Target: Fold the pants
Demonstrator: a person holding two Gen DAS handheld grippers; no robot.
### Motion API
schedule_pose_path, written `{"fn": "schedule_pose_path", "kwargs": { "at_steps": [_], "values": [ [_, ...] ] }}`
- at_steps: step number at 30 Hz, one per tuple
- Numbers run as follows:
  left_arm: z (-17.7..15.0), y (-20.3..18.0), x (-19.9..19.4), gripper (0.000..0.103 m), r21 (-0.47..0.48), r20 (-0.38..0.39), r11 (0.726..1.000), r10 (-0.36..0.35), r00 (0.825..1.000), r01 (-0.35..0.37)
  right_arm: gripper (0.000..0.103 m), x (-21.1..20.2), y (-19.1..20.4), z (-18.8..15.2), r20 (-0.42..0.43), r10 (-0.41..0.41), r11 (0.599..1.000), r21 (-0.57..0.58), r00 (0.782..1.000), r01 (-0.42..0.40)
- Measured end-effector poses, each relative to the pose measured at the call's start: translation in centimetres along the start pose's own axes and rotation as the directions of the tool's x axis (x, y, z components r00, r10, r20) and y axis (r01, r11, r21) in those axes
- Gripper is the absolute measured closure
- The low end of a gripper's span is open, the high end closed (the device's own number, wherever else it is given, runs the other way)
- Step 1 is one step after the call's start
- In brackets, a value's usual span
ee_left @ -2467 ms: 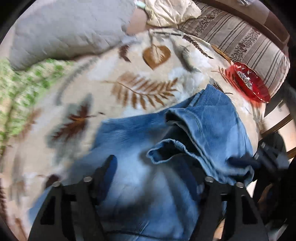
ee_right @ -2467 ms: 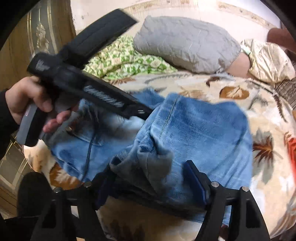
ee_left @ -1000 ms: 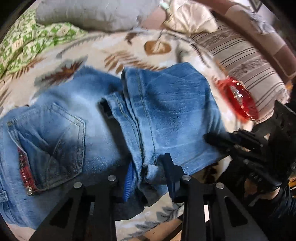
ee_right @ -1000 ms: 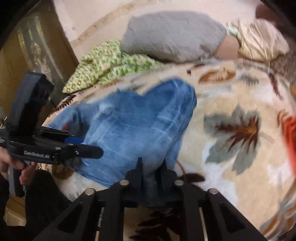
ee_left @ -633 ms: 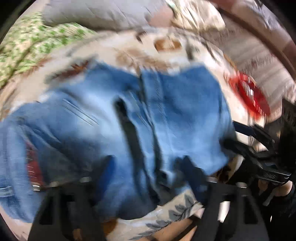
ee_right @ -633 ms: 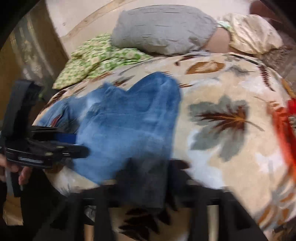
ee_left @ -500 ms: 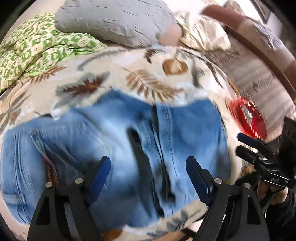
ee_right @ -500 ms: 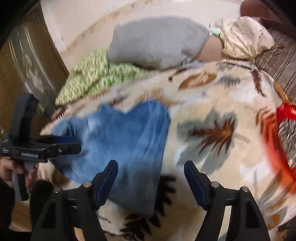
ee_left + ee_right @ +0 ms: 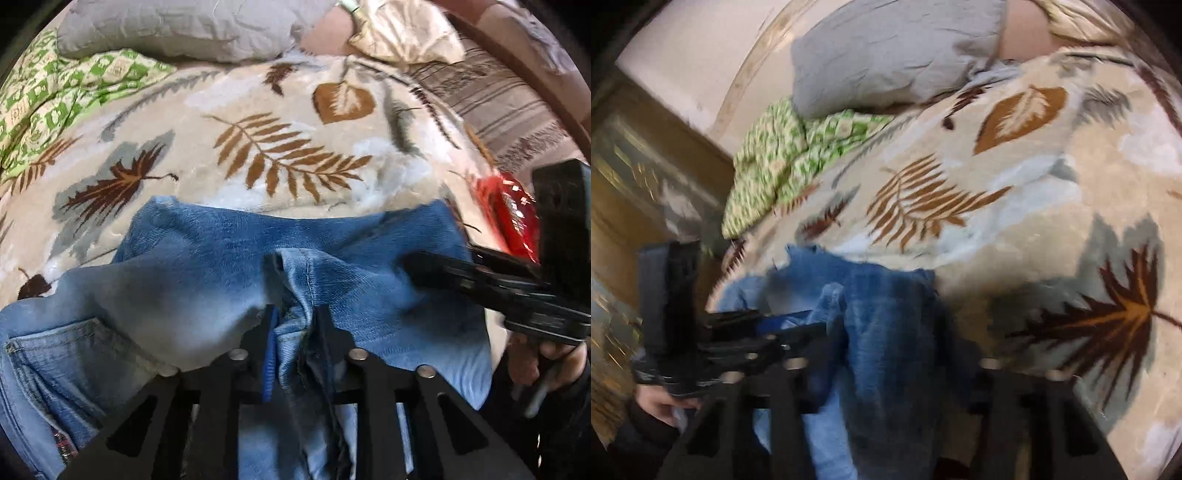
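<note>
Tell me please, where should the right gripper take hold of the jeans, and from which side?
Probably at the near right edge of the jeans, coming from the bed's near side. The denim there lies in flat folded layers. The left gripper already pinches the bunched middle seam, so a second hold keeps the fold even.

The pants (image 9: 207, 266) are blue denim, faded pale toward seven o'clock. Under them the blanket (image 9: 207, 133) is cream with brown and grey leaves. At ten o'clock lies green-and-white checked cloth (image 9: 48, 96); at twelve, a grey pillow (image 9: 177, 26); at three, something red (image 9: 513, 218), blurred, perhaps glass.
</note>
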State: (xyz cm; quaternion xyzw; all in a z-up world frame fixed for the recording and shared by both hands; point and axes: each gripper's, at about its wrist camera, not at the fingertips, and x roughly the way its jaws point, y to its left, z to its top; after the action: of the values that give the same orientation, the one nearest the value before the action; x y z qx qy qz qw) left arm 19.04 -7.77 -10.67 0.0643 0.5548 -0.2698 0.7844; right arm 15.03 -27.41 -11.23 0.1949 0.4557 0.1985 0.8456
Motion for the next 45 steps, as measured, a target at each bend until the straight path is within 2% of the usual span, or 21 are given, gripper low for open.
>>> {"fn": "schedule_pose_path", "kwargs": {
  "at_steps": [2,4,5,7,8,9,10,11,13,14,16,18,22,25,27,28,29,33,38,41,45],
  "values": [
    [-0.8,0.5,-1.5,0.087,-0.009,0.024,0.999,-0.041,0.999,0.041,0.075,-0.1,1.0,-0.1,-0.001,-0.029,0.998,-0.055,1.000,0.029],
    [-1.4,1.0,-2.5,0.089,-0.016,0.044,0.998,-0.057,0.997,0.058,0.077,-0.7,1.8,-0.1,0.016,-0.044,0.995,-0.089,0.999,0.045],
    [-1.7,1.2,-2.9,0.090,-0.023,0.051,0.998,-0.054,0.997,0.055,0.077,-1.0,2.3,-0.2,0.028,-0.075,0.991,-0.109,0.997,0.078],
    [-1.8,1.3,-2.2,0.092,-0.019,0.034,1.000,-0.012,0.999,0.013,0.077,-0.7,2.8,-0.3,0.023,-0.141,0.980,-0.142,0.990,0.143],
    [-1.8,1.4,-1.4,0.091,-0.005,0.014,0.999,0.045,0.999,-0.045,0.078,0.3,2.9,-0.5,0.013,-0.212,0.963,-0.168,0.977,0.211],
    [-1.8,1.8,-0.2,0.092,-0.005,-0.018,0.997,0.076,0.997,-0.076,0.077,0.9,2.6,-0.6,0.003,-0.231,0.959,-0.171,0.973,0.228],
    [-1.7,2.3,0.5,0.092,-0.028,-0.026,0.997,0.065,0.998,-0.066,0.076,1.4,2.0,-0.7,-0.012,-0.235,0.961,-0.152,0.972,0.231],
    [-1.7,2.6,0.2,0.092,-0.046,-0.004,0.998,0.051,0.999,-0.051,0.072,1.4,1.4,-0.7,-0.009,-0.226,0.966,-0.128,0.974,0.223],
    [-1.6,2.9,-0.8,0.091,-0.074,0.023,0.997,0.030,0.999,-0.028,0.048,0.3,0.6,-0.7,0.005,-0.206,0.975,-0.079,0.978,0.206],
    [-1.6,2.9,-1.3,0.085,-0.078,0.031,0.997,0.029,0.999,-0.027,0.030,-0.3,0.0,-0.6,-0.003,-0.193,0.980,-0.043,0.981,0.193],
    [-1.7,2.8,-2.7,0.065,-0.077,0.062,0.997,0.017,0.998,-0.012,0.028,-2.2,-0.6,-0.8,0.011,-0.142,0.990,0.005,0.990,0.142],
    [-2.0,2.4,-4.4,0.033,-0.079,0.102,0.997,0.003,0.995,0.005,0.028,-4.3,-0.2,-1.2,0.056,-0.124,0.992,-0.008,0.991,0.125],
    [-2.8,1.8,-6.5,0.030,-0.046,0.124,0.999,0.016,0.992,-0.010,0.028,-7.0,1.6,-2.7,0.085,-0.122,0.988,-0.084,0.989,0.129],
    [-3.7,2.2,-8.0,0.023,-0.043,0.136,0.994,0.105,0.985,-0.100,0.027,-7.7,3.7,-3.4,0.092,-0.170,0.966,-0.181,0.981,0.185],
    [-4.8,3.5,-9.4,0.010,-0.077,0.149,0.983,0.177,0.973,-0.167,0.021,-7.6,5.1,-3.4,0.099,-0.183,0.952,-0.232,0.978,0.202],
    [-5.3,4.0,-10.0,0.008,-0.090,0.150,0.979,0.194,0.969,-0.182,0.019,-7.5,5.9,-3.3,0.105,-0.180,0.945,-0.256,0.978,0.202],
    [-6.0,4.9,-10.6,0.008,-0.111,0.145,0.974,0.214,0.966,-0.199,0.016,-7.3,6.7,-3.1,0.107,-0.176,0.941,-0.274,0.979,0.199],
    [-8.3,8.3,-12.3,0.007,-0.194,0.122,0.952,0.264,0.957,-0.237,0.015,-6.2,9.3,-2.7,0.106,-0.159,0.927,-0.326,0.982,0.186],
    [-12.4,11.8,-14.3,0.007,-0.322,0.125,0.915,0.297,0.947,-0.244,0.012,-4.0,14.6,-2.3,0.099,-0.124,0.889,-0.432,0.987,0.155],
    [-14.8,13.1,-14.5,0.007,-0.364,0.114,0.899,0.304,0.946,-0.245,0.012,-2.5,17.6,-2.6,0.095,-0.122,0.854,-0.497,0.988,0.153],
    [-17.4,15.0,-13.9,0.007,-0.430,0.120,0.882,0.267,0.956,-0.193,0.011,-1.5,19.5,-3.4,0.094,-0.129,0.832,-0.531,0.987,0.160]
  ]
}}
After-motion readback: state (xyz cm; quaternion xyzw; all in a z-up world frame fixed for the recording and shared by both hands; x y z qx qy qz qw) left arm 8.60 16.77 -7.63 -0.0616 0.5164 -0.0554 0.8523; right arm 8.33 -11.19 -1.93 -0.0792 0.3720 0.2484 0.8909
